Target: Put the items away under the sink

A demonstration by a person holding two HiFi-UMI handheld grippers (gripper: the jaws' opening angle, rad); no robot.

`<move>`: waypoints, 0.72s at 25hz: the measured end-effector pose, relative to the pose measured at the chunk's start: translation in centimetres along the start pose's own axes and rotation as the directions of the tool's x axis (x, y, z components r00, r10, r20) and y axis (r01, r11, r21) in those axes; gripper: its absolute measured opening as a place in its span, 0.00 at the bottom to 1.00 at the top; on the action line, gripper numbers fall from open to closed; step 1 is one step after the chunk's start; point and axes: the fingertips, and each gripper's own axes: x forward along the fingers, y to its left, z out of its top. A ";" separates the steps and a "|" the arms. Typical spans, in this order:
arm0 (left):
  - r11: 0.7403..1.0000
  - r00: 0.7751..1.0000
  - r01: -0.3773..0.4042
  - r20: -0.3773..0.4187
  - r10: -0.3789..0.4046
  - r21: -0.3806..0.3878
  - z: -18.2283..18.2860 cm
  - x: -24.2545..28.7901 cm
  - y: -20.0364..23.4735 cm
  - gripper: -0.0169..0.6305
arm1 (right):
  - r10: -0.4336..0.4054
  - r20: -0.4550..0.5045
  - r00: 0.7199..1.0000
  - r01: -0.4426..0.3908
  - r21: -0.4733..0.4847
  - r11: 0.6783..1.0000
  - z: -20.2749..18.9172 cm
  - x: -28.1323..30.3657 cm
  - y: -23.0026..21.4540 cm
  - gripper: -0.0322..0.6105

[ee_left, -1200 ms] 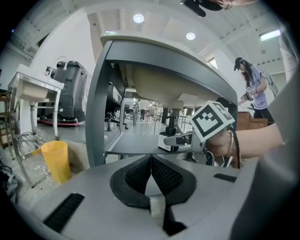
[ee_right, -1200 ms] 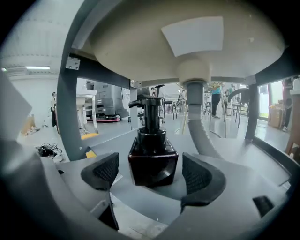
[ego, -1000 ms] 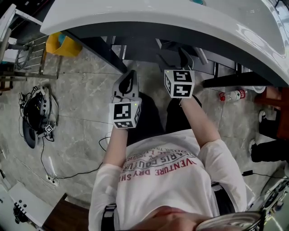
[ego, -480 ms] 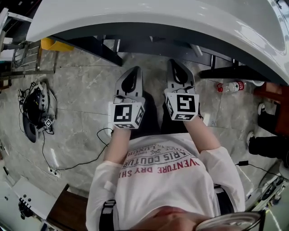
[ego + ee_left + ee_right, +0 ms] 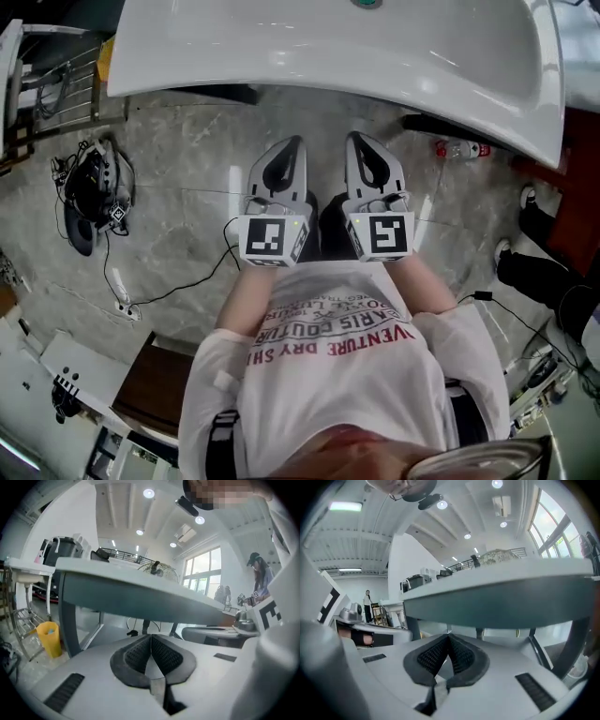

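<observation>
Holding left gripper [image 5: 289, 150] and right gripper [image 5: 364, 148] side by side, near, both clenched on nothing; sink [image 5: 281, 56] far ahead; bottle [image 5: 459, 148], likely item, on floor [image 5: 187, 216] far right; open jaws early, reach low

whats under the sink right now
The left gripper view shows dark frame legs beneath the sink and a yellow bin at its left end. From above, the sink covers the rest.
</observation>
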 end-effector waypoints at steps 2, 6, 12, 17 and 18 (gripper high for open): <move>1.000 1.000 0.004 -0.002 -0.004 0.009 3.4 -1.3 -1.3 0.06 | -0.009 0.013 1.000 0.009 -0.004 1.000 4.0 -1.3 0.1 0.09; 1.000 1.000 0.013 0.014 -0.014 0.017 11.1 -4.0 -4.1 0.06 | -0.034 0.032 0.999 0.035 -0.023 0.999 12.4 -3.8 -0.1 0.09; 0.998 0.997 0.042 0.064 -0.045 0.049 22.7 -6.8 -7.4 0.06 | -0.062 0.032 0.998 0.063 -0.034 0.997 23.0 -7.4 -0.4 0.09; 0.994 0.990 0.059 0.125 -0.069 0.088 30.3 -8.7 -9.4 0.06 | -0.084 0.057 0.995 0.086 -0.040 0.995 29.6 -9.8 0.2 0.09; 0.993 0.988 0.064 0.137 -0.077 0.099 31.5 -8.9 -9.7 0.06 | -0.089 0.067 0.994 0.092 -0.043 0.995 30.7 -10.1 0.3 0.09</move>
